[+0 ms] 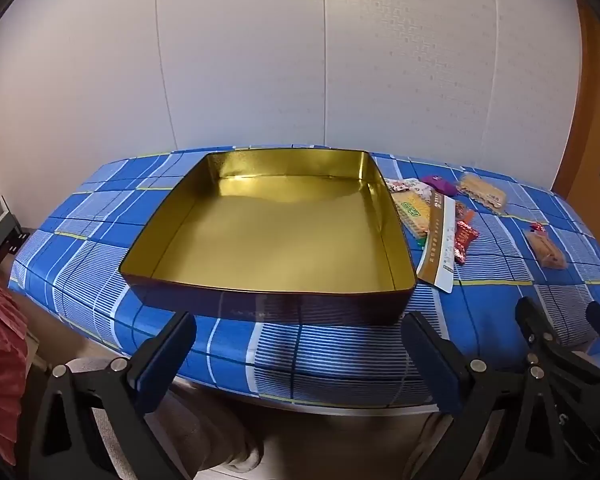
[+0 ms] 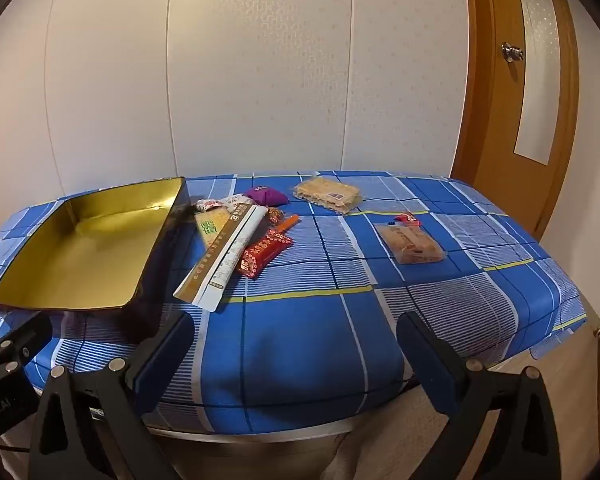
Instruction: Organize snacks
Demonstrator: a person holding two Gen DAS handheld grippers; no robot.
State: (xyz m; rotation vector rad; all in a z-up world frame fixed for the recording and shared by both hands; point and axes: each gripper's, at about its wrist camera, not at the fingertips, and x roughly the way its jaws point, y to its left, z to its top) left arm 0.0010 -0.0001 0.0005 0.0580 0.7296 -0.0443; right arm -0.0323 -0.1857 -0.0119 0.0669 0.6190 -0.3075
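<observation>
Presently, both grippers are hovering at the near edge of the table (image 2: 320,320), which is wearing a blue plaid cloth. The left gripper (image 1: 300,360) is standing with jaws spread wide and nothing between them, aimed at the tin box (image 1: 160,248), a shallow tray with a gold interior and dark outer walls. The right gripper (image 2: 296,364) is likewise standing released and empty, well short of the snacks. In the left wrist view the right gripper is showing only partly at the lower right corner, its fingertips cut off by the frame.

The snacks are lying on the cloth to the right of the tin box. A long white and gold packet (image 2: 224,256) is resting just beside the box wall, overlapping a pale cracker pack with green print (image 2: 212,226). A red wrapper (image 2: 265,251) is touching the long packet's right side. A purple pouch (image 2: 267,195) is sitting behind them. Several small wrappers beneath this pile are overlapping and hard to make out. A clear pack of biscuits (image 2: 327,194) is lying farther back, and another clear pack (image 2: 411,245) is lying apart to the right, with a small red candy (image 2: 408,219) just behind it. Print on all the wrappers is too blurred to read.
</observation>
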